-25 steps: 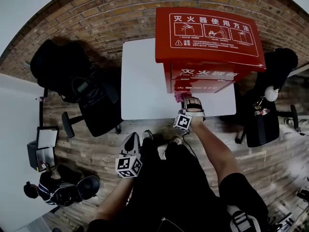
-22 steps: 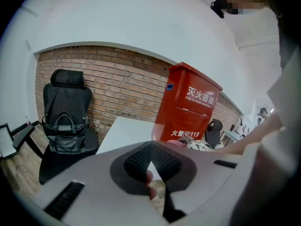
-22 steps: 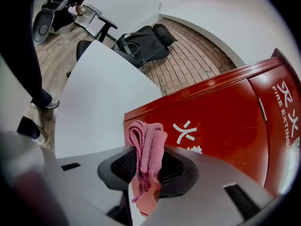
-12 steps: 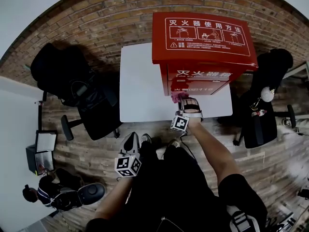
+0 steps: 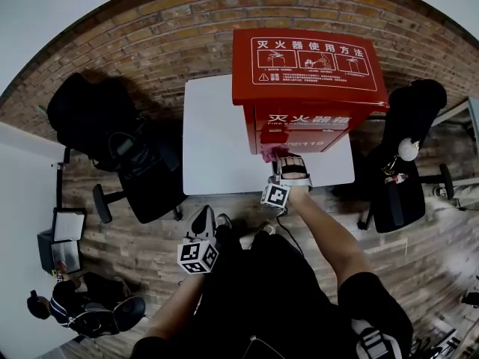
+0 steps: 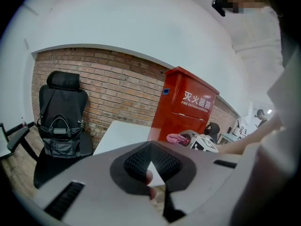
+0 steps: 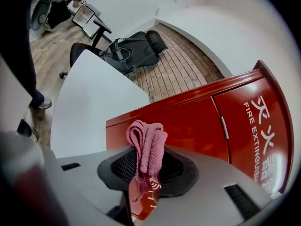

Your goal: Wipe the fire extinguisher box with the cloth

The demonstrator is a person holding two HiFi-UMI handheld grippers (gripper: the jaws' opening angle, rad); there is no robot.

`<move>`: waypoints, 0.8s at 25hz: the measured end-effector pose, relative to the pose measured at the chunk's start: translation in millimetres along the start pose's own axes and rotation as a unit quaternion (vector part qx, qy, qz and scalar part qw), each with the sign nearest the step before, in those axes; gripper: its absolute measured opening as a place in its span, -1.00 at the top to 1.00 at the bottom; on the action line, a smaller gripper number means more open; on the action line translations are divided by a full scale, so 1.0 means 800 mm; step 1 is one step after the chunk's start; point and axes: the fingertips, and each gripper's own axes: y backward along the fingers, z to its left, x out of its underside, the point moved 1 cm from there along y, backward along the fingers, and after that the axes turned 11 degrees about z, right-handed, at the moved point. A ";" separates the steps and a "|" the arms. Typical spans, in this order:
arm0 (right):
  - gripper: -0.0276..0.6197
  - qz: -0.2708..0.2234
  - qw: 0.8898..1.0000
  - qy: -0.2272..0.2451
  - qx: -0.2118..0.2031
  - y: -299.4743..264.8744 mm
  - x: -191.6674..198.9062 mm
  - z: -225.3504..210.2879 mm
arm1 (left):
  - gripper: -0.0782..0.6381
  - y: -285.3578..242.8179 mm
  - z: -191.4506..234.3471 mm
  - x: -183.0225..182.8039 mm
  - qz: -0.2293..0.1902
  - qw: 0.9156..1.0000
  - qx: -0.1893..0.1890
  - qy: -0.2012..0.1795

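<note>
Fingers of the right gripper (image 7: 146,173) are clamped on a bunched pink cloth (image 7: 146,142). Its folded end sticks out past the tips, so cloth rather than gripper would meet the surface being wiped.

A tall red fire extinguisher box (image 5: 307,73) stands on the far right part of the table, with white lettering on its front and instruction pictures on its top. The right gripper holds the cloth low on the front panel, near its left edge. The cloth lies at the panel or just off it, and the views do not settle whether it touches. This looks like a wiping stroke low on the front.

The left gripper (image 5: 203,219) hangs near the person's body, on the near side of the table and well apart from the box. Its fingers are pressed together on nothing, so it appears to be parked out of the way.

A brick wall (image 5: 187,13) curves along the far side, and a wooden floor (image 5: 150,230) lies below. The white table (image 5: 217,140) is bare apart from the box. A black office chair (image 5: 112,137) stands to the left with a dark bag (image 6: 59,135) on its seat. A second chair (image 5: 408,163) stands to the right.
</note>
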 end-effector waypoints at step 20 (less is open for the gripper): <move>0.57 -0.012 1.000 -0.013 0.026 0.037 -0.007 -0.068 | 0.73 -0.010 -0.010 -0.011 -0.007 1.000 0.017 -0.010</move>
